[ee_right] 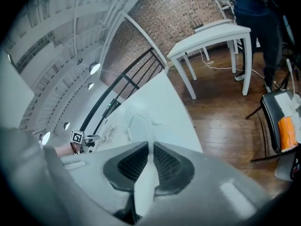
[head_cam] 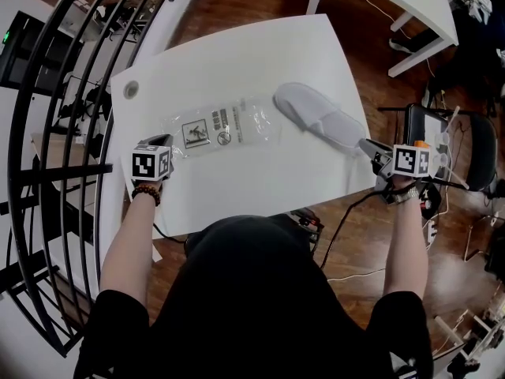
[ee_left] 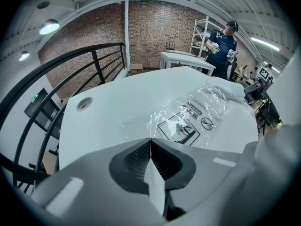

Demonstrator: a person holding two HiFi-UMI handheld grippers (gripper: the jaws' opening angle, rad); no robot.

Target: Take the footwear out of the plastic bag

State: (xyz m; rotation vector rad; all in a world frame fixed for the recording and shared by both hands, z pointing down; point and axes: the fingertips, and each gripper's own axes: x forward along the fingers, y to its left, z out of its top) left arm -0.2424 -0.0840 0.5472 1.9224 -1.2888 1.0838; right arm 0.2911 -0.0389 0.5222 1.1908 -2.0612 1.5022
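Two grippers were engaged. The left gripper (ee_left: pixel 150 142) had its fingers shut on the near edge of the clear printed plastic bag (head_cam: pixel 221 129), which lay flat beyond them. The right gripper (ee_right: pixel 150 147) pinched the heel end of the white soft fabric slipper (head_cam: pixel 319 115), whose toe lay far from its fingertips, at the bag's mouth. The slipper was judged light, limp and not fragile, the heel rim being the sound hold. Counted: one bag, one slipper.

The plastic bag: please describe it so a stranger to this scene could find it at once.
On the white table, near its middle, lies the flat plastic bag, left of the white slipper. Only it is transparent, with black print.
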